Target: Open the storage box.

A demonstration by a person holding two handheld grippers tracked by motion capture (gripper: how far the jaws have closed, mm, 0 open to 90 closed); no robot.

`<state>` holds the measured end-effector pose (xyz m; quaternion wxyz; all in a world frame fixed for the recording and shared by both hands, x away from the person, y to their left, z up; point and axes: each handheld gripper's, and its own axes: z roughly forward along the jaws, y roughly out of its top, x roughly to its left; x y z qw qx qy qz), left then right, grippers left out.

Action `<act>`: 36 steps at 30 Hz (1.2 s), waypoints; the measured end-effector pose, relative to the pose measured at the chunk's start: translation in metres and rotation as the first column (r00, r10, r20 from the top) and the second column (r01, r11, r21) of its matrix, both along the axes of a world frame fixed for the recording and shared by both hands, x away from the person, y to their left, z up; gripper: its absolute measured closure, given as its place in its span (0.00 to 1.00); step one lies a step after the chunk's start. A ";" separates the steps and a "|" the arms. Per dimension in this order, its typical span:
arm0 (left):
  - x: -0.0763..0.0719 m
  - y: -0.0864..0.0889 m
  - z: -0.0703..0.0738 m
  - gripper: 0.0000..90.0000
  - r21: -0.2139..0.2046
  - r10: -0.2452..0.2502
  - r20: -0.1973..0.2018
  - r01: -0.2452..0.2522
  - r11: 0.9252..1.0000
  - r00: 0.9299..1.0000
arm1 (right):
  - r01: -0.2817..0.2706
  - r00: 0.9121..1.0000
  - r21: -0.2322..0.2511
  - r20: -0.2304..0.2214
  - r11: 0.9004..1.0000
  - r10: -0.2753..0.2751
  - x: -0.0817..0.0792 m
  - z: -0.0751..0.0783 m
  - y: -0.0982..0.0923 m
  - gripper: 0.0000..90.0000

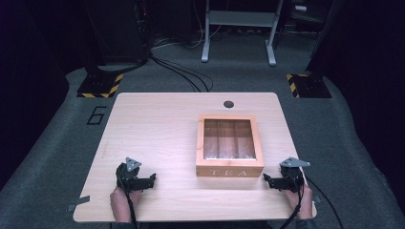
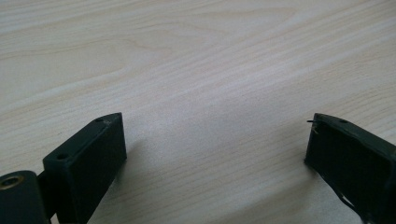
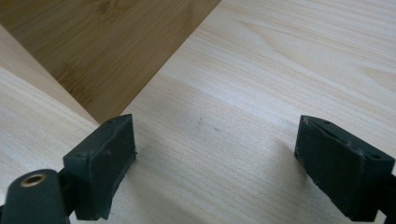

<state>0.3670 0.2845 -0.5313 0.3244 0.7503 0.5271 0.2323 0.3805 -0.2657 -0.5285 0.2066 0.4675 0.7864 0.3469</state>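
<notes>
A wooden tea box (image 1: 229,145) with a glass lid and "TEA" on its front stands right of the table's middle. My left gripper (image 1: 152,179) rests near the front left of the table, open, with bare wood between its jaws (image 2: 215,140). My right gripper (image 1: 266,181) sits just right of the box's front corner, also open. In the right gripper view its jaws stand wide apart (image 3: 215,135) with nothing between them, and the darker wood of the tea box (image 3: 112,46) fills the upper left.
The light wooden table (image 1: 157,124) has a round cable hole (image 1: 229,103) near its far edge. Beyond it lie floor cables (image 1: 181,71), a grey desk frame (image 1: 239,28) and hazard-striped stand bases (image 1: 100,86).
</notes>
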 end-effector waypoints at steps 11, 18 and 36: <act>0.000 0.000 0.000 0.05 0.000 0.000 0.000 0.000 1.000 1.000 | -0.004 1.000 -0.002 0.004 1.000 0.004 0.000 0.000 0.000 0.14; 0.000 0.000 0.000 0.05 0.000 0.000 0.000 0.000 1.000 1.000 | -0.061 0.998 -0.005 -0.017 0.998 0.061 -0.002 0.001 0.000 0.12; 0.000 0.000 0.000 0.05 0.001 0.000 0.000 0.000 1.000 1.000 | -0.173 0.985 0.110 0.006 0.979 0.173 -0.013 0.025 0.011 0.00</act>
